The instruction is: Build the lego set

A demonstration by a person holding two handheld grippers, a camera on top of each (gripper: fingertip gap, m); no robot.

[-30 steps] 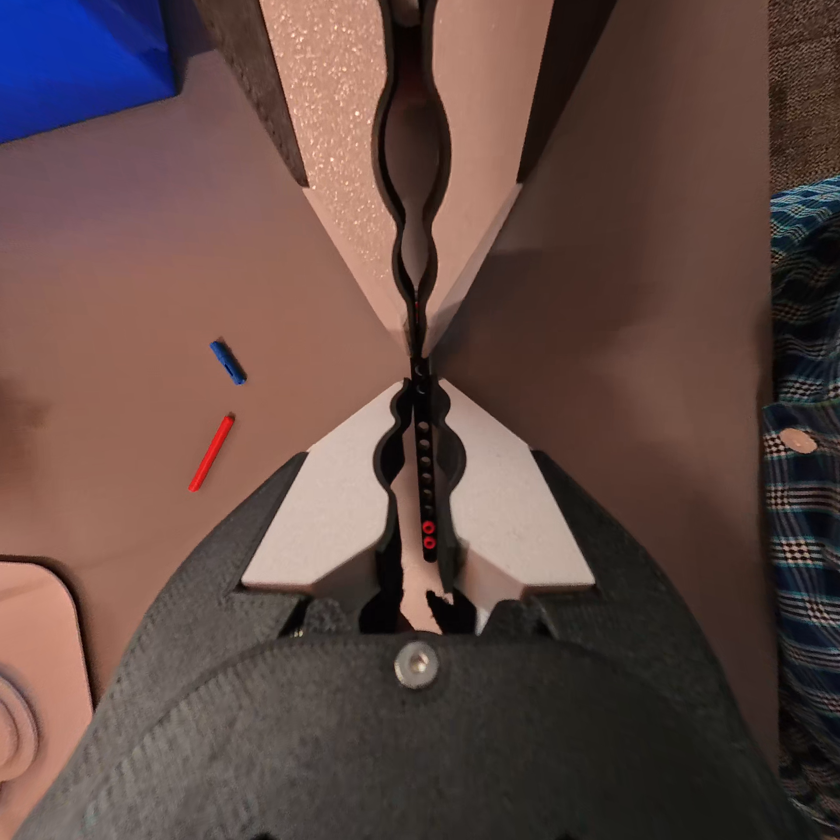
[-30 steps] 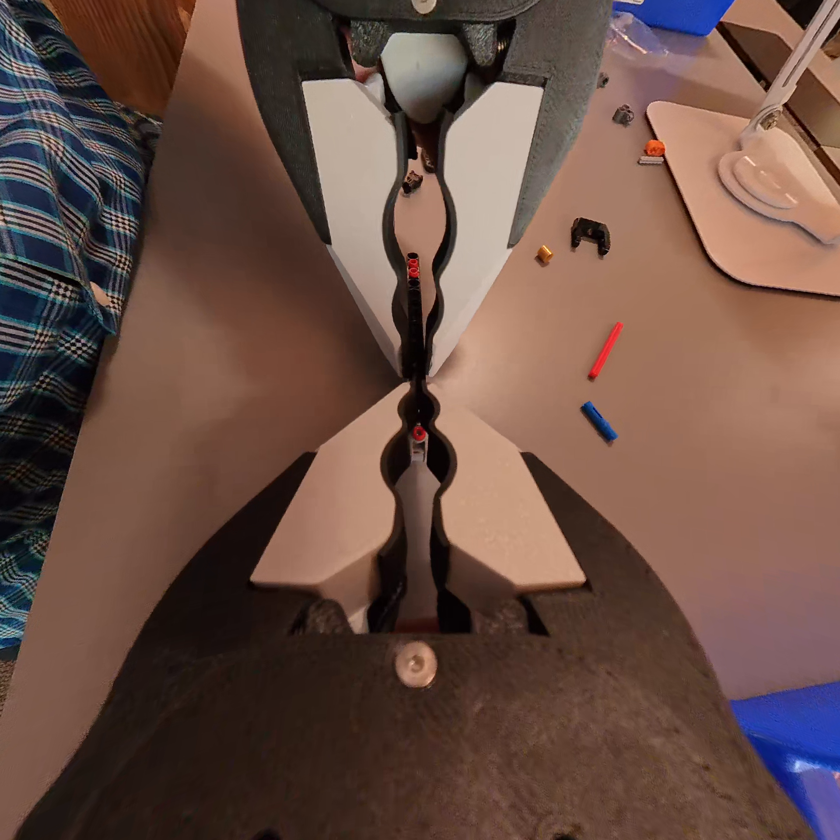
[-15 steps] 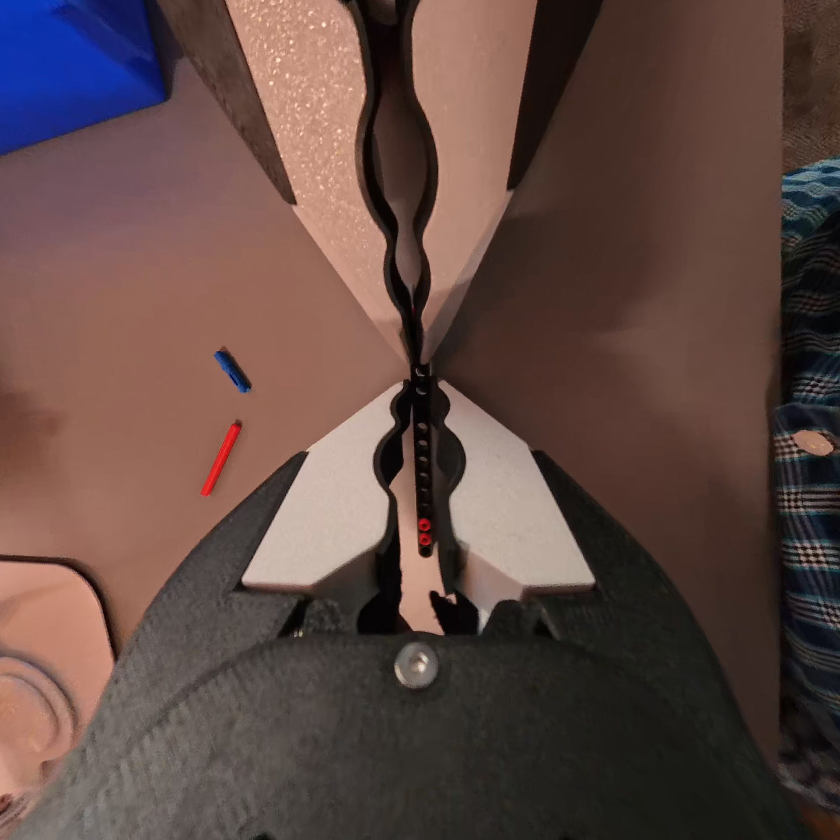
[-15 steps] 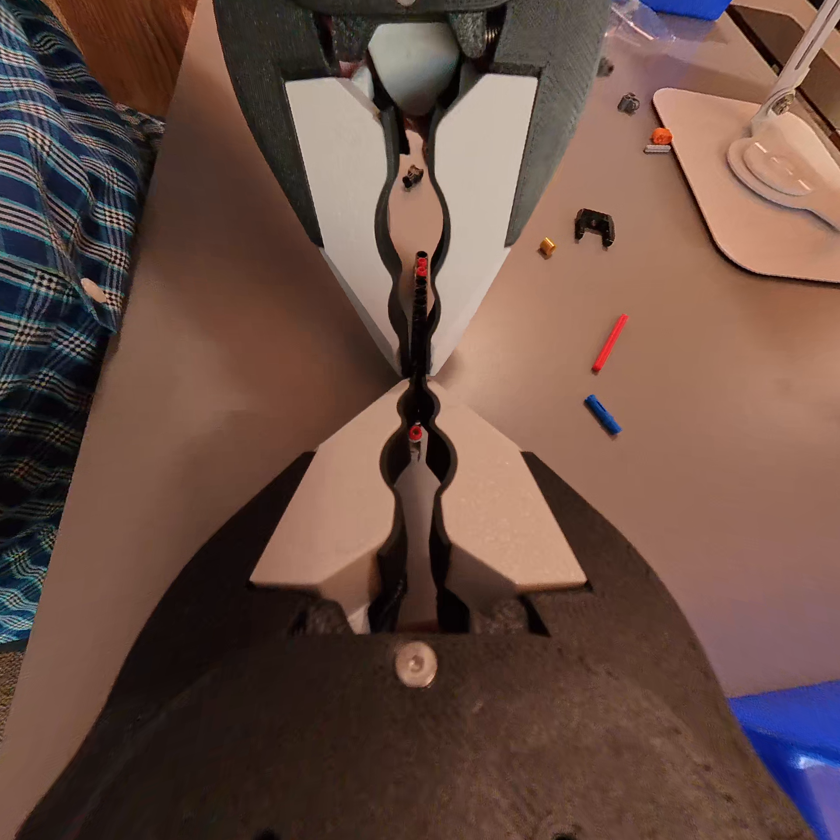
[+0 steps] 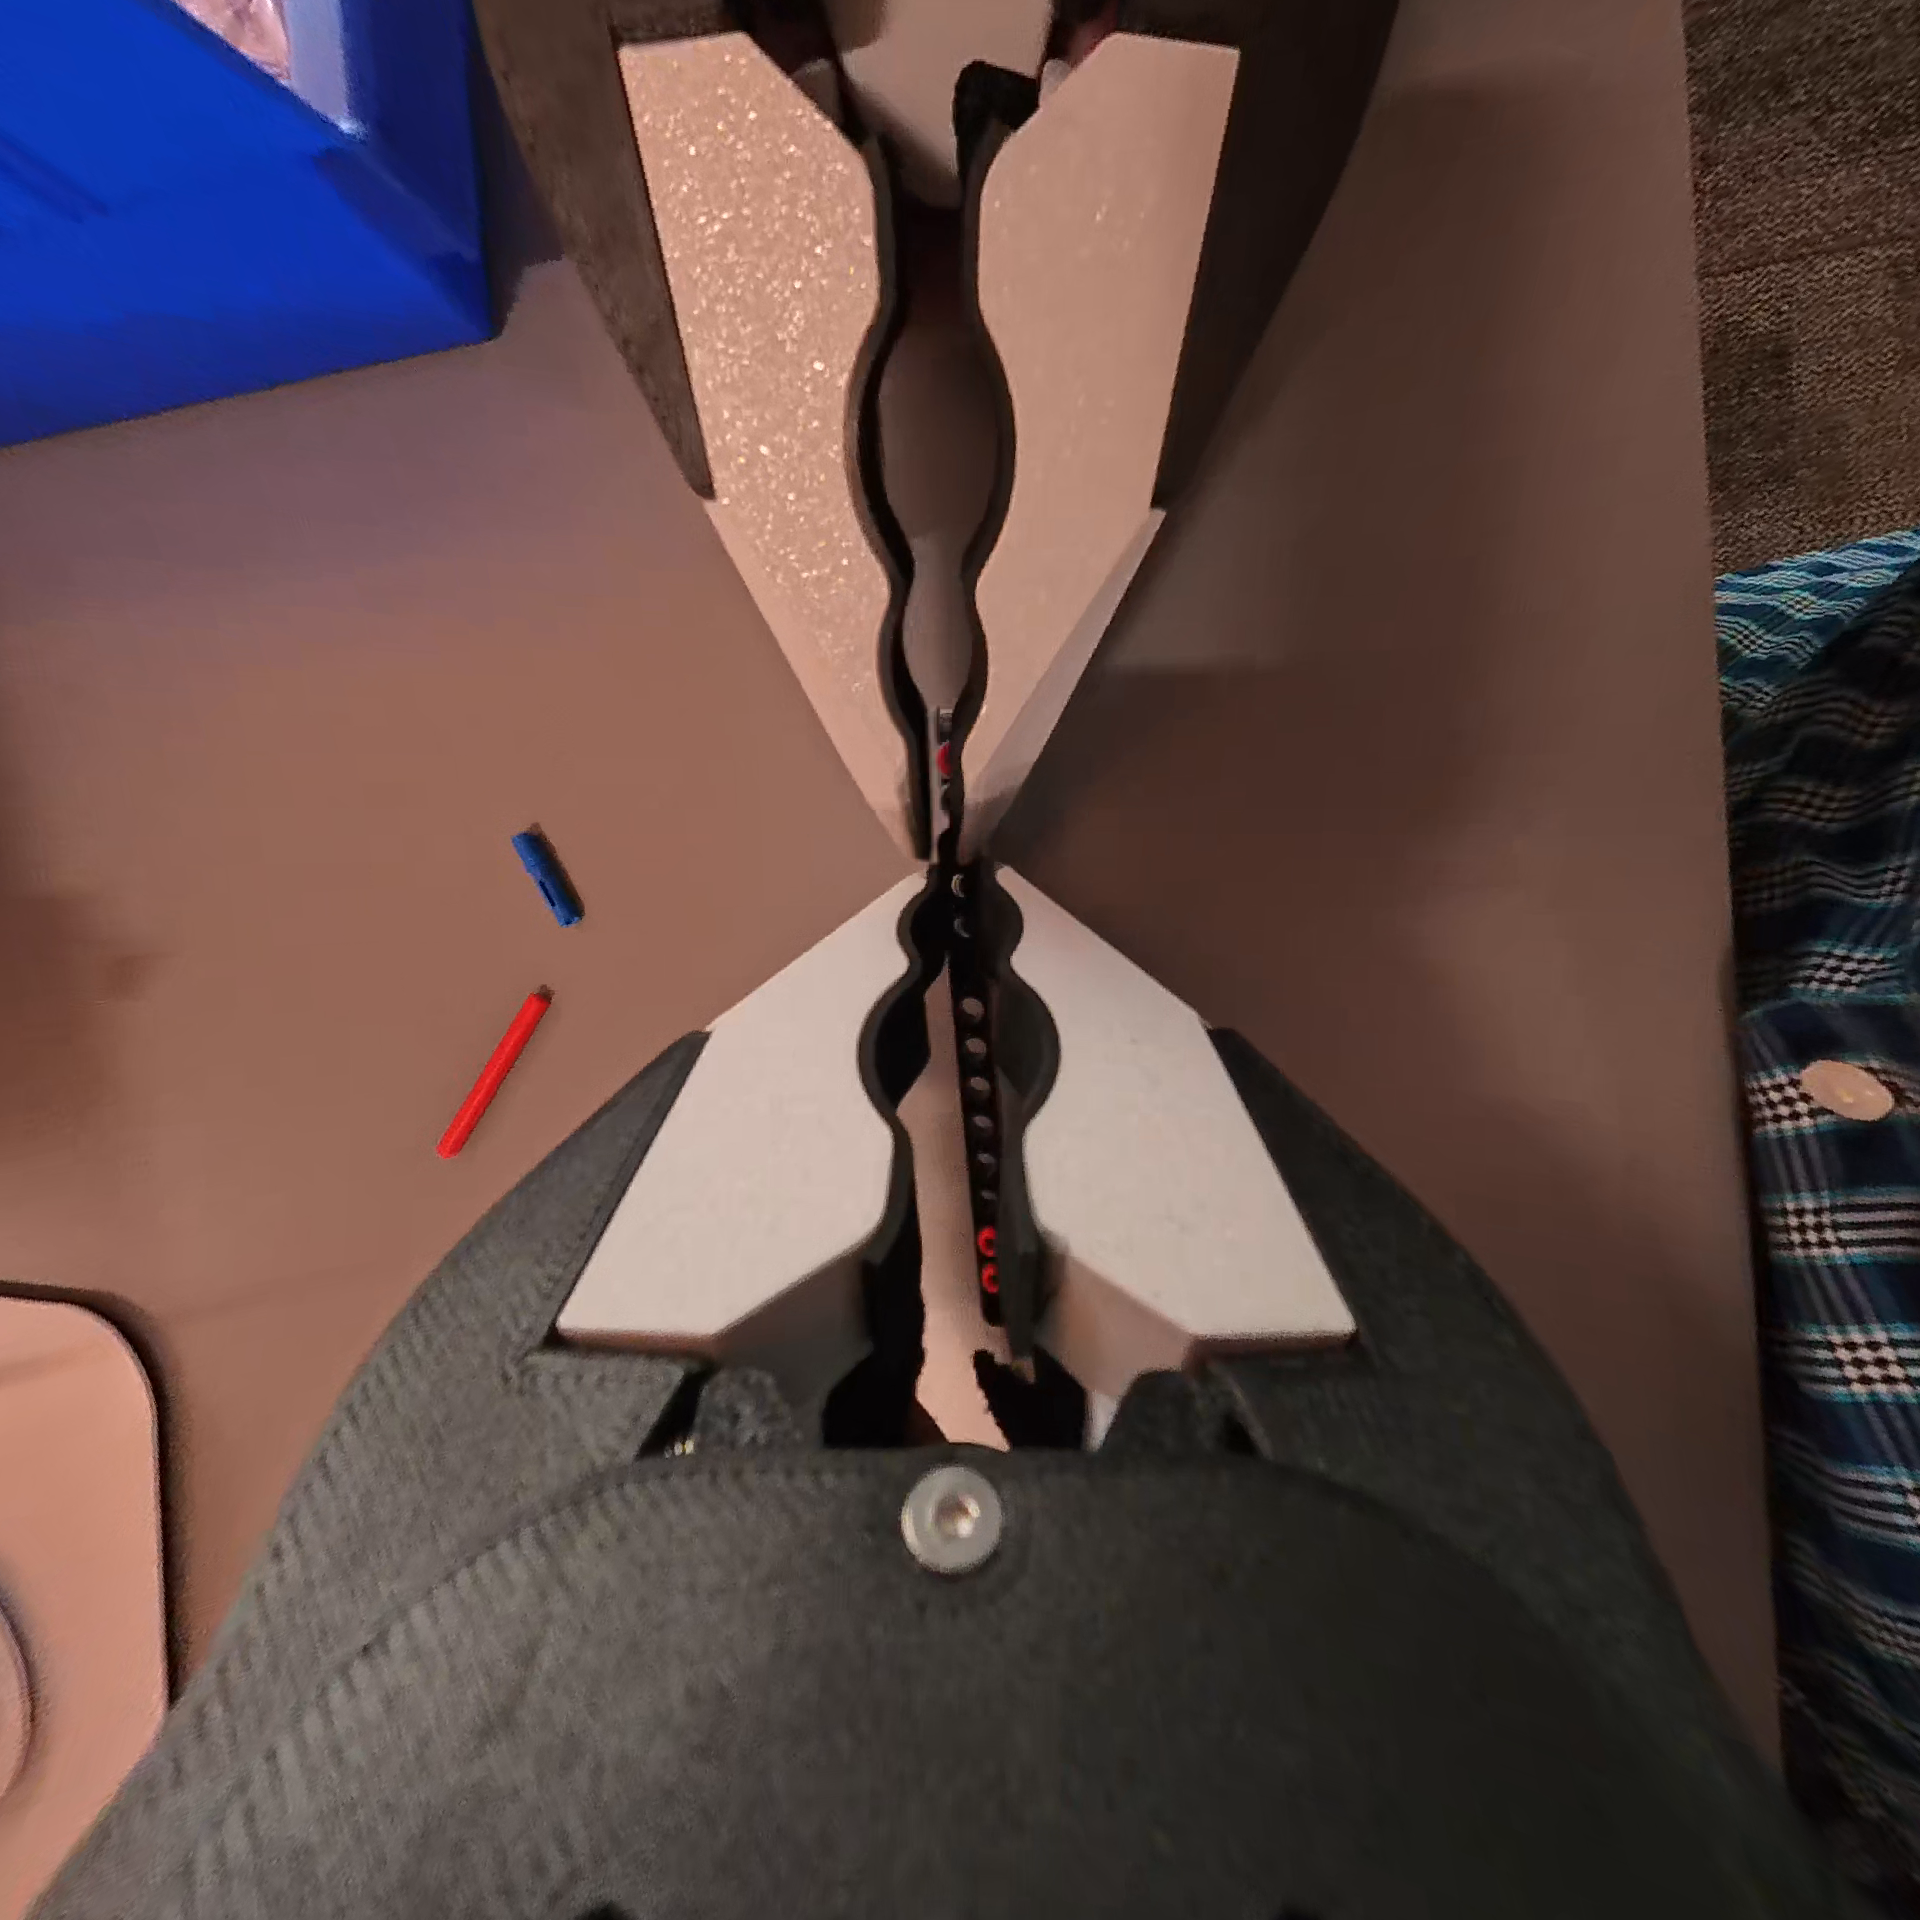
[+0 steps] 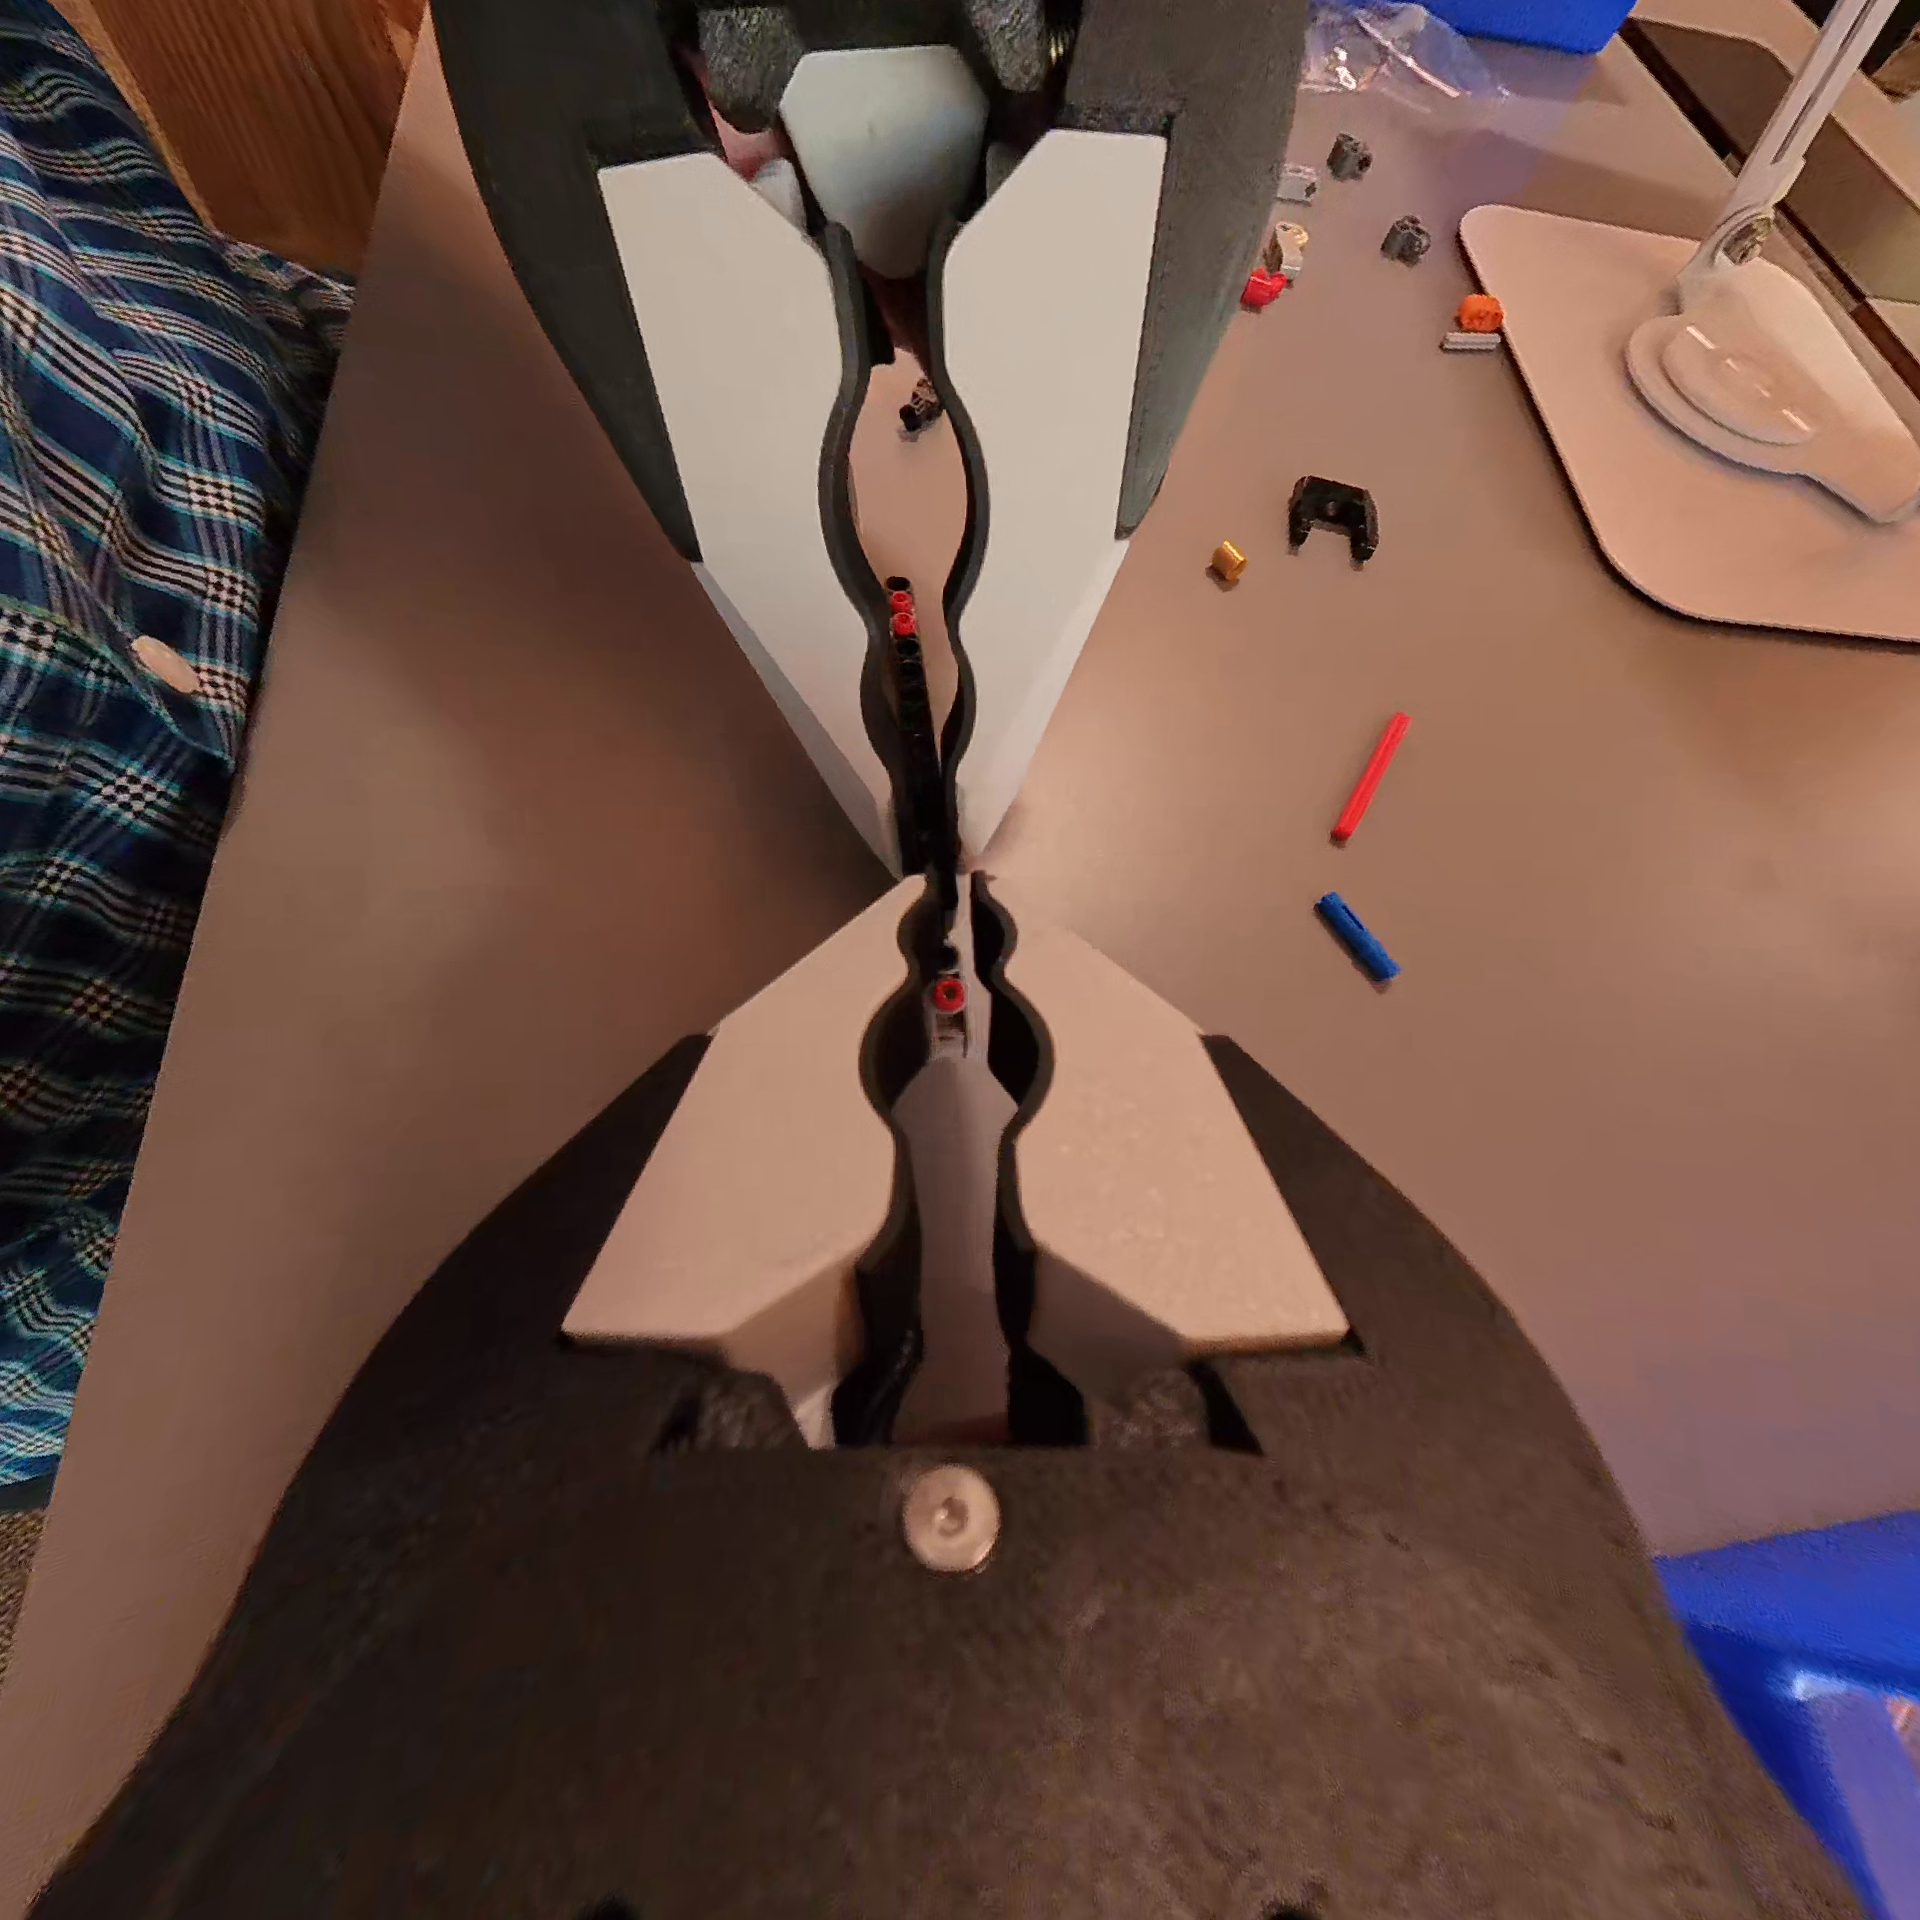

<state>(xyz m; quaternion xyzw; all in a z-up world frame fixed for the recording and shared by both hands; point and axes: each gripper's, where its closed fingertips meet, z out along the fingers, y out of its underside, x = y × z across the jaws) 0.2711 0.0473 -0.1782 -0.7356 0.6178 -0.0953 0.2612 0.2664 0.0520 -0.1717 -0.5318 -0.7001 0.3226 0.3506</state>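
**Two grippers meet tip to tip over a black beam**

The left gripper [image 5: 958,883] and the right gripper [image 6: 956,883] face each other nose to nose above the brown bench [image 5: 312,644], their tips all but touching. The left gripper is clenched on a long black beam with holes [image 5: 980,1122], which lies along the gap between its white fingers [image 5: 769,1153]; two red pins [image 5: 988,1255] sit in the holes at the end nearest the camera. The far end of the beam reaches across into the tips of the right gripper. There, in the right wrist view, a small grey piece with a red pin [image 6: 945,1003] sits between the right gripper's fingers, pressed against its left pad, while a narrow slit shows on the other side; whether that gripper is grasping it firmly cannot be told.

Loose parts lie on the bench to the side, well apart from the grippers: a red rod [image 6: 1371,774] and, near it, a short blue pin [image 6: 1356,935]. Farther back are a black bracket [image 6: 1333,514], a small gold piece [image 6: 1228,562] just beside it, and a scatter of grey, red and orange bits next to a pale stand base [image 6: 1662,499]. A blue bin [image 5: 208,208] sits at one corner of the bench. A person's plaid shirt [image 5: 1829,1039] shows at the bench edge.
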